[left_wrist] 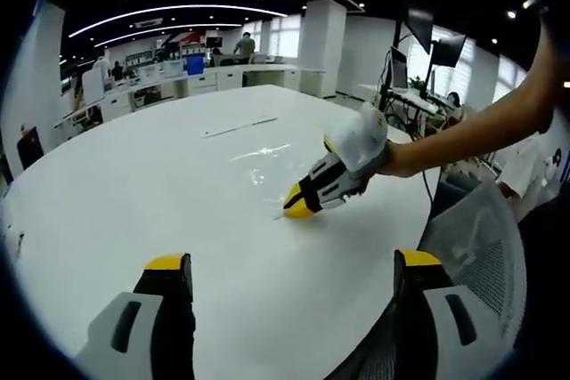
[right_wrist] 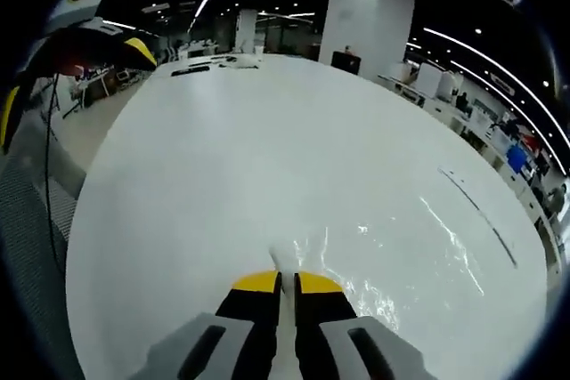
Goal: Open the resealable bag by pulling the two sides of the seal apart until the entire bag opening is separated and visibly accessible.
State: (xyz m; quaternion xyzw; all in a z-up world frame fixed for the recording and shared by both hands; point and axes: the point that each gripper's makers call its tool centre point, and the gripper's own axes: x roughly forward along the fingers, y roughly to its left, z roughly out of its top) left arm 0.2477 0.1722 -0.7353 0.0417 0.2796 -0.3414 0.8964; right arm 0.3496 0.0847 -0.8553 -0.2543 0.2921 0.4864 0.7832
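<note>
A clear resealable bag (left_wrist: 261,159) lies flat on the round white table (left_wrist: 134,184), hard to make out but for its glints. In the right gripper view the bag (right_wrist: 401,260) spreads from my jaws towards the right. My right gripper (right_wrist: 287,284) is shut on the bag's near edge, and in the left gripper view it (left_wrist: 297,208) presses that edge down on the table. My left gripper (left_wrist: 294,264) hangs wide open over the table's near part, short of the bag, holding nothing. Its body (right_wrist: 85,28) shows at the upper left of the right gripper view.
A thin long strip (left_wrist: 239,127) lies on the table beyond the bag, also seen as a strip (right_wrist: 476,211). A grey mesh chair (left_wrist: 481,238) stands at the table's edge under the person's arm (left_wrist: 472,126). Desks, monitors and people stand far behind.
</note>
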